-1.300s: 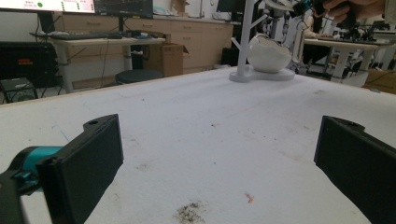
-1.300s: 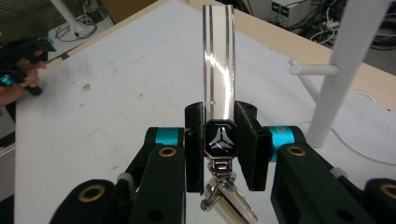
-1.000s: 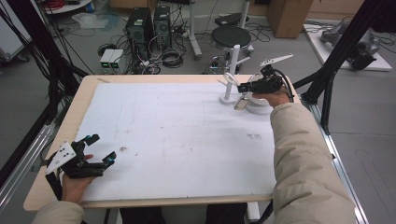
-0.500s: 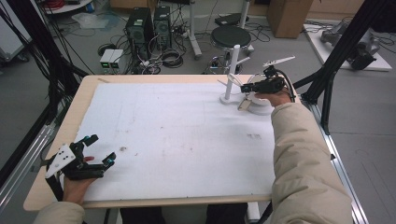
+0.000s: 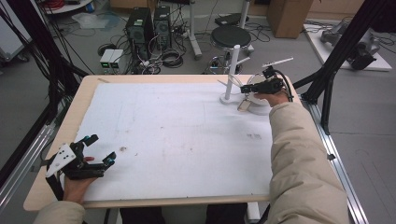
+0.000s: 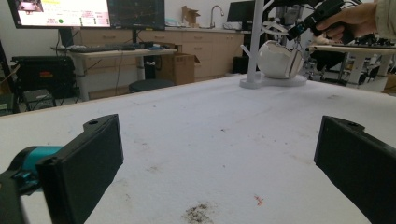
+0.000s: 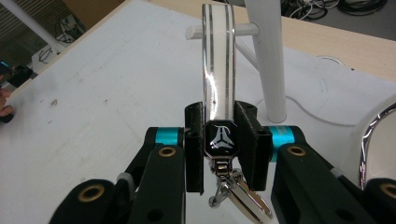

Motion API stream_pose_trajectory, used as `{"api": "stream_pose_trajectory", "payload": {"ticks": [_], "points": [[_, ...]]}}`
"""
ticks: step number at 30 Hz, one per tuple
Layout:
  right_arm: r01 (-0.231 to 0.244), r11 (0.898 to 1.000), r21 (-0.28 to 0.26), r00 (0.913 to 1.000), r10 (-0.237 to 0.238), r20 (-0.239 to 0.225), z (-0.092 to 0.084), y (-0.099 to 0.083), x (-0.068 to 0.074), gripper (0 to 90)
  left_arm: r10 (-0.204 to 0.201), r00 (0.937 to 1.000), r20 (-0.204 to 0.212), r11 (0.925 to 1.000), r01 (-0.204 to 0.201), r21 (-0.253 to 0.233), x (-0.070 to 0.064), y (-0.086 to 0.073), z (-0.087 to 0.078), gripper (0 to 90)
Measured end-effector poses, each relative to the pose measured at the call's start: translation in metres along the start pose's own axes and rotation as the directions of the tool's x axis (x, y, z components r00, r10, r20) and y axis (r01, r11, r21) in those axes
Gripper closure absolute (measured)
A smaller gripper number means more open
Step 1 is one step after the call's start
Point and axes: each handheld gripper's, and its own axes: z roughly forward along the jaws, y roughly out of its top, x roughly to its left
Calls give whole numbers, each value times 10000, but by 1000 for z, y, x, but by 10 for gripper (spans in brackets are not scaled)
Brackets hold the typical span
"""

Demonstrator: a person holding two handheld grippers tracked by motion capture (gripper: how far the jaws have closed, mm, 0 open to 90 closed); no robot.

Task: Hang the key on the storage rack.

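Right claw [image 7: 219, 144]: my jaws are closed tight on the key strap [image 7: 218, 70], gripping it just above its black badge, so the strap cannot slide while I line it up.
Key strap: a clear band with two dark stripes; in the right gripper view it rises from my jaws toward 12 o'clock, and its top end sits at the horizontal peg [image 7: 222, 31]. Whether it touches the peg I cannot tell.
Long axis: it runs straight along my jaws, away from my hand; the loop end leads and the metal end trails.
Clasp [image 7: 238, 193]: it hangs below the badge toward 6 o'clock, loose, pulled down by its own weight.
Why held so: I judge the grip near the badge keeps the loop stiff and free, so it can go over the peg.
White stand [image 5: 232, 74]: on the worktop [image 5: 177, 140] at about 1 o'clock in the high view; my right claw [image 5: 249, 88] is just beside its post.
White bowl-like piece [image 6: 279, 59]: just beside the stand's base.
Left claw [image 5: 95, 151]: jaws wide apart, nothing between them, resting at about 8 o'clock on the worktop, well apart from the work.
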Motion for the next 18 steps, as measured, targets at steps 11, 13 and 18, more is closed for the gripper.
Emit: {"api": "stream_pose_trajectory", "payload": {"ticks": [11,13,18], "points": [[-174,9997,161,9996,170,245,7,0,-1,727,-37,10000,4,10000,37,-47,0,0,-1,17],[-240,9995,217,9992,233,323,8,-1,-1,648,-50,10000,9,10000,50,-55,0,0,-1,17],[-187,9994,288,9987,172,485,10,1,2,434,-111,9999,-48,9999,110,-49,0,0,0,17]]}}
